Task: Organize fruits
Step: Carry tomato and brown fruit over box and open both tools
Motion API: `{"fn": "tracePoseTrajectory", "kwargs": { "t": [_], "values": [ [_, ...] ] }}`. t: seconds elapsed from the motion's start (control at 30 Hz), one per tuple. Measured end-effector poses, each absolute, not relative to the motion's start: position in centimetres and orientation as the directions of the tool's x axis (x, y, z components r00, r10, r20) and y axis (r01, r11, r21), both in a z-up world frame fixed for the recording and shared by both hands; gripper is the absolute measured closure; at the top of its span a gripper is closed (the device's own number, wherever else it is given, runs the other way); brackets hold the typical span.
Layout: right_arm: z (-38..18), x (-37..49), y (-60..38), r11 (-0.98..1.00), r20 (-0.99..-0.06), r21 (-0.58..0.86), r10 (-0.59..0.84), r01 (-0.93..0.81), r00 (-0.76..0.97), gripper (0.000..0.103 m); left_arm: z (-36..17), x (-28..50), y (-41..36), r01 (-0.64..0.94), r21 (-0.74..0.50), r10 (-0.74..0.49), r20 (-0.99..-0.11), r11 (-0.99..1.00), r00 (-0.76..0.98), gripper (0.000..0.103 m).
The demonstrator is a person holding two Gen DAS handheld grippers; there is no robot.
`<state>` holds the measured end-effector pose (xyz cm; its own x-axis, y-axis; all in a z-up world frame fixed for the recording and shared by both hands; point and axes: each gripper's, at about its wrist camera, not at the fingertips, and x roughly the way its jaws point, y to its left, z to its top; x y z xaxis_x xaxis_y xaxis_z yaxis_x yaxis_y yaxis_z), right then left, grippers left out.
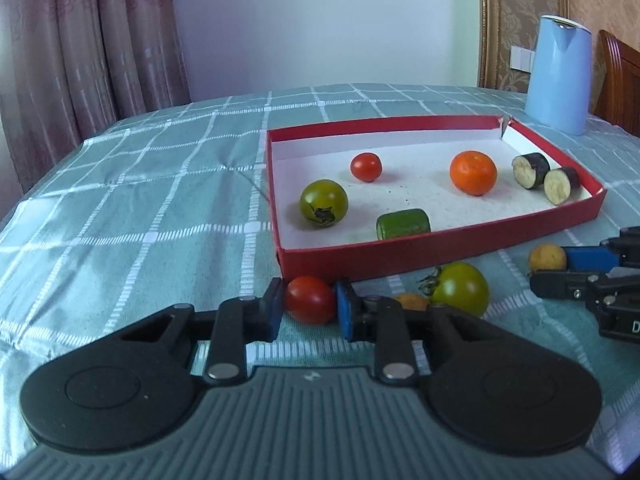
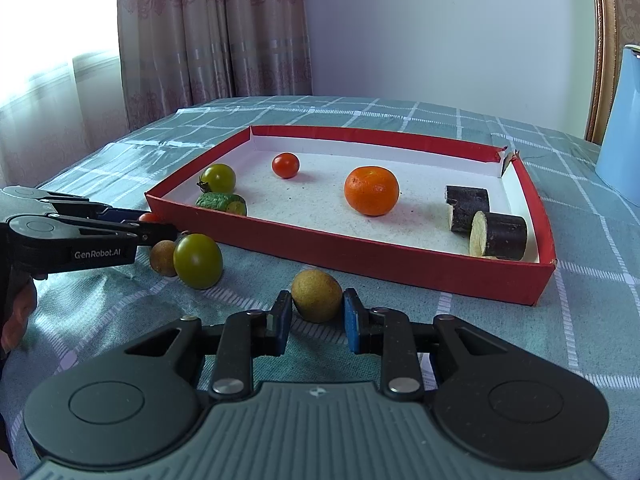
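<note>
My left gripper (image 1: 310,305) is shut on a small red tomato (image 1: 310,298) that rests on the cloth just in front of the red box (image 1: 400,258). My right gripper (image 2: 316,314) is shut on a round yellow-brown fruit (image 2: 316,294), also on the cloth near the box's front wall (image 2: 360,258). Inside the box lie a small red tomato (image 1: 365,167), a green tomato (image 1: 324,204), a cucumber piece (image 1: 403,223), an orange (image 1: 473,173) and two eggplant pieces (image 1: 530,170). Between the grippers sit a green tomato (image 2: 198,260) and a small brown fruit (image 2: 163,258).
A checked teal tablecloth (image 1: 140,200) covers the table. A pale blue kettle (image 1: 558,76) stands behind the box at the right, with a wooden chair (image 1: 618,80) beside it. Curtains (image 2: 212,40) hang beyond the table's far left edge.
</note>
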<state>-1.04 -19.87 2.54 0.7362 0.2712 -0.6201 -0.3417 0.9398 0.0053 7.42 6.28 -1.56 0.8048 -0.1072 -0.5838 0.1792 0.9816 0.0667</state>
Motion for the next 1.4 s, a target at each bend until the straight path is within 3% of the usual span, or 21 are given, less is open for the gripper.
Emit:
{"fn": "tracePoseTrajectory", "kwargs": {
  "t": [0.3, 0.77, 1.13, 1.4],
  "values": [
    [2.9, -1.4, -20.4, 0.947, -0.594, 0.030, 0.274, -0.319, 0.757, 0.077, -1.5, 6.6, 4.7, 0.144, 0.150, -0.035, -0.566, 0.978, 0.824, 0.079],
    [3.9, -3.3, -21.1, 0.943, -0.539, 0.013, 0.287, -0.333, 0.792, 0.077, -0.6, 5.0, 3.4, 0.153, 0.218, -0.020, -0.512, 0.964, 0.859, 0.079],
    [7.3, -1.0, -23.1, 0.970, -0.467, -0.038, 0.196, -0.241, 0.862, 0.077, 2.1, 7.0, 2.4, 0.159, 0.189, -0.054, -0.468, 0.969, 0.882, 0.079],
    [7.5, 2.5, -24.2, 0.982, -0.480, -0.027, 0.151, -0.186, 0.864, 0.077, 2.4, 11.5, 1.7, 0.120, 0.124, -0.046, -0.479, 0.985, 0.877, 0.079]
  ]
}}
